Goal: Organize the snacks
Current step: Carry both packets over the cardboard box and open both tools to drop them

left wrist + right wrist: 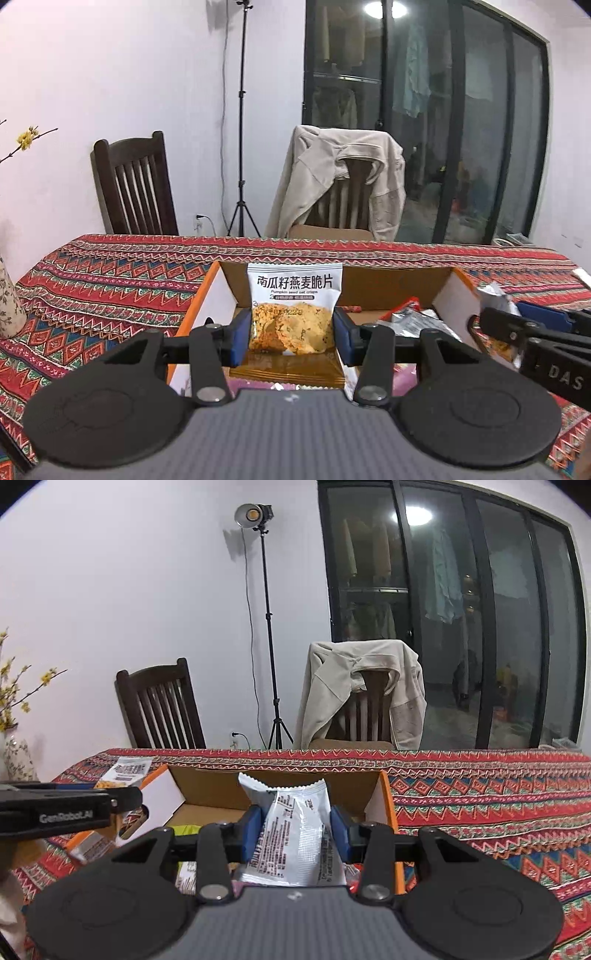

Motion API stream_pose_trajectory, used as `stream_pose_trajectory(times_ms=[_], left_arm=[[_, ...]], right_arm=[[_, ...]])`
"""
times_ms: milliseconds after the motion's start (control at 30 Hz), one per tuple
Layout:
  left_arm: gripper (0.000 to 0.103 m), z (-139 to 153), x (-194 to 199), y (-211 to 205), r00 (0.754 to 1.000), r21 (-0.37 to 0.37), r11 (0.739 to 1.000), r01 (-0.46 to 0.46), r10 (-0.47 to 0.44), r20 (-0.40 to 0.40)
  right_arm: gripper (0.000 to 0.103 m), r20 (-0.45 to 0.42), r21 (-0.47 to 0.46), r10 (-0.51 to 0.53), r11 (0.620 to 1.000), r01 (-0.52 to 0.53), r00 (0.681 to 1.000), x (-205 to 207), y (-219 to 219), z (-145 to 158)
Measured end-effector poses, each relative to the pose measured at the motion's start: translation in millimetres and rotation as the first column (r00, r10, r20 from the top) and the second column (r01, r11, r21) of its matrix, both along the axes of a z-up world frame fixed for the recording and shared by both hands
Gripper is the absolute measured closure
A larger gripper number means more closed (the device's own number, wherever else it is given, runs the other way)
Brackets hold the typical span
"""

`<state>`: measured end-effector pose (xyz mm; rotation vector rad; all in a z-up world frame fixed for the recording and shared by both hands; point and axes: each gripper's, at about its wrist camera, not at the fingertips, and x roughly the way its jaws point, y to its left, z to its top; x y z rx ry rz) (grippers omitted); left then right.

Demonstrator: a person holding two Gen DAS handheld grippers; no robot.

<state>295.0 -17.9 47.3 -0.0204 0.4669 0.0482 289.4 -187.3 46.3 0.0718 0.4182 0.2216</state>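
My left gripper is shut on a white and orange packet of pumpkin seed oat crisps, held upright over the open cardboard box. Its blue pads press on both sides of the packet. My right gripper is shut on a silver-white snack packet, its printed back facing the camera, above the same box. From the left wrist view the right gripper shows at the right edge with that silver packet. In the right wrist view the left gripper's arm crosses the left side with the crisps packet.
The box with an orange rim sits on a red patterned tablecloth and holds more wrapped snacks. A floral vase stands at the left. Two wooden chairs, one draped with a beige jacket, and a light stand stand behind the table.
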Motion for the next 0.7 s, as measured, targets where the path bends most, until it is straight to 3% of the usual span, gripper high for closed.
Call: stream_pose_trajectory(times_ms=[167,333,400,433,467,533,567,600,633,700], left_arm=[[0.057,-14,5,5,1.000,-0.015,1.000,-0.011,0.011,0.017],[0.056,-22,5,7,1.000,0.015,1.000,-0.001,0.000,0.020],[0.055,-24,7,9,1.000,0.008,1.000,0.001,-0.001,0.005],[0.047,-25,8,10,1.000,0.004,1.000,-0.002,0.002,0.001],[0.028,-25,8,11,1.000,-0.003,1.000,-0.005,0.005,-0.002],[0.003,-25,5,16,1.000,-0.022,1.000,-0.022,0.022,0.014],[0.000,-24,3,19,0.999,-0.029,0.999,-0.038,0.039,0.028],[0.000,-23,1,20,0.998,-0.033,0.998,-0.051,0.052,0.040],[0.000,-23,1,22,0.998,-0.039,0.998,-0.052,0.054,0.045],[0.000,-23,1,24,0.997,-0.055,0.996,-0.063,0.066,0.045]], right_arm=[[0.063,0.013,-0.001,-0.006,1.000,0.006,1.000,5,-1,-12],[0.063,-0.006,-0.004,0.000,1.000,0.000,1.000,10,-2,-21],[0.062,-0.020,-0.012,0.002,1.000,-0.002,1.000,13,-1,-24],[0.062,-0.026,-0.017,0.003,1.000,-0.004,1.000,14,0,-26],[0.058,-0.030,-0.019,0.004,1.000,-0.005,1.000,15,0,-27],[0.050,-0.031,-0.017,-0.001,1.000,0.000,1.000,14,-2,-29],[0.034,-0.034,-0.015,-0.004,1.000,0.004,0.999,15,-2,-29],[0.011,-0.036,-0.011,-0.011,1.000,0.011,0.999,15,-4,-30],[0.001,-0.035,-0.006,-0.017,1.000,0.016,0.999,14,-5,-31],[0.000,-0.036,-0.001,-0.026,1.000,0.026,0.999,13,-8,-32]])
